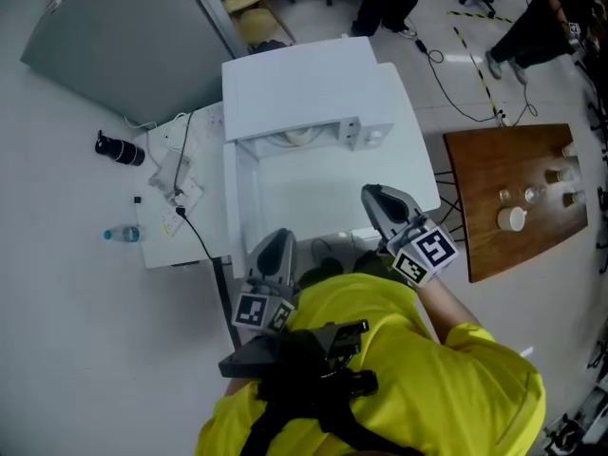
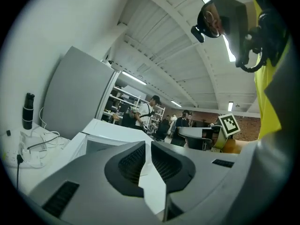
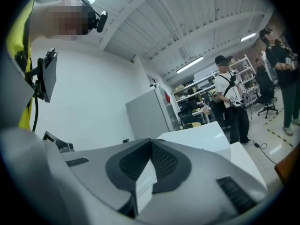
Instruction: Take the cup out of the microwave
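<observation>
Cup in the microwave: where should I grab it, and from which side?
Probably its near wall, coming in level from the front. The cup shows only as a pale curve inside the microwave opening, roofed from above, and no handle is visible.

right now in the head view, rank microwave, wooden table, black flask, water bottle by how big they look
1-2. wooden table and microwave: about alike, and the microwave's top is nearer the camera, so unranked
3. black flask
4. water bottle

White table (image 1: pixel 313 198), white microwave (image 1: pixel 304 93) on it, tangled cables (image 1: pixel 176 183) and black cylinder (image 1: pixel 119 148) at its left.
</observation>
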{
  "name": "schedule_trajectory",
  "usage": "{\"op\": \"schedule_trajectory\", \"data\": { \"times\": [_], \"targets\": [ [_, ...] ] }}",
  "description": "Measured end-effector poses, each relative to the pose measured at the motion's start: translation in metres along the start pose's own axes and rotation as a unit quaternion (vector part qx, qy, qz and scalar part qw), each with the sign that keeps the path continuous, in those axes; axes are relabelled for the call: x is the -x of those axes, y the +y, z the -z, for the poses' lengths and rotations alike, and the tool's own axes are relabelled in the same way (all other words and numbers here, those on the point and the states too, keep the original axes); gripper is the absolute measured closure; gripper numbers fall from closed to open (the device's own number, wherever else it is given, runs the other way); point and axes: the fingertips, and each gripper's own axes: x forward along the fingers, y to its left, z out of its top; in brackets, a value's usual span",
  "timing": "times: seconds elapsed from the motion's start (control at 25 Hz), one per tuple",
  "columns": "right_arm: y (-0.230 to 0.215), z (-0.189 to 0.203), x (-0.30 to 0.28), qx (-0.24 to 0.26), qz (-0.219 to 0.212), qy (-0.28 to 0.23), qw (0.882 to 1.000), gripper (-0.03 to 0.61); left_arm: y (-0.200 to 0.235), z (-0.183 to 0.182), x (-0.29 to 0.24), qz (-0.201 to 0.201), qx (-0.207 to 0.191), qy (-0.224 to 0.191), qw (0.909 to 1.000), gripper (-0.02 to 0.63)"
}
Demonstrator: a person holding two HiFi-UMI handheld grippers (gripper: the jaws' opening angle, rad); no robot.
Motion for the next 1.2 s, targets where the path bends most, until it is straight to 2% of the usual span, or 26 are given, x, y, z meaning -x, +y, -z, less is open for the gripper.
{"op": "schedule_trajectory", "data": {
  "times": [0.08, 0.16, 0.24, 0.32, 0.48, 0.6, 0.68, 0.84, 1.0, 1.04, 1.08, 1.2],
  "targets": [
    [-0.012, 0.003, -0.007, -0.012, -0.001, 0.008, 1.000, 0.572, -0.002, 0.001, -0.013, 0.026, -0.005, -0.003, 0.9996, 0.571],
    [-0.025, 0.002, -0.010, -0.018, -0.004, 0.014, 1.000, 0.572, 0.001, 0.005, -0.033, 0.038, -0.008, -0.007, 0.9992, 0.486],
    [-0.038, 0.000, -0.011, -0.022, -0.009, 0.020, 1.000, 0.572, 0.014, 0.025, -0.063, 0.028, -0.019, 0.008, 0.9994, 0.349],
    [-0.052, 0.003, -0.012, -0.026, -0.016, 0.029, 0.999, 0.572, 0.041, 0.060, -0.102, 0.005, -0.028, 0.034, 0.9990, 0.150],
    [-0.083, 0.032, -0.006, -0.077, -0.026, 0.061, 0.995, 0.572, 0.122, 0.141, -0.190, -0.071, -0.048, 0.085, 0.9927, 0.132],
    [-0.102, 0.050, 0.003, -0.112, -0.030, 0.056, 0.992, 0.572, 0.178, 0.175, -0.241, -0.126, -0.055, 0.095, 0.9858, 0.115],
    [-0.118, 0.063, 0.005, -0.123, -0.015, 0.058, 0.991, 0.572, 0.201, 0.183, -0.272, -0.131, -0.060, 0.094, 0.9850, 0.114],
    [-0.148, 0.084, 0.016, -0.145, 0.026, 0.081, 0.986, 0.572, 0.209, 0.193, -0.328, -0.115, -0.087, 0.092, 0.9853, 0.109],
    [-0.145, 0.083, 0.021, -0.138, 0.029, 0.089, 0.986, 0.572, 0.228, 0.198, -0.339, -0.149, -0.099, 0.093, 0.9795, 0.104],
    [-0.145, 0.082, 0.021, -0.135, 0.032, 0.087, 0.986, 0.572, 0.230, 0.197, -0.339, -0.152, -0.102, 0.094, 0.9786, 0.115],
    [-0.146, 0.080, 0.021, -0.134, 0.038, 0.085, 0.987, 0.572, 0.231, 0.196, -0.339, -0.152, -0.103, 0.097, 0.9783, 0.161],
    [-0.143, 0.079, 0.018, -0.138, 0.049, 0.077, 0.986, 0.572, 0.229, 0.194, -0.332, -0.150, -0.094, 0.112, 0.9779, 0.164]
  ]
}}
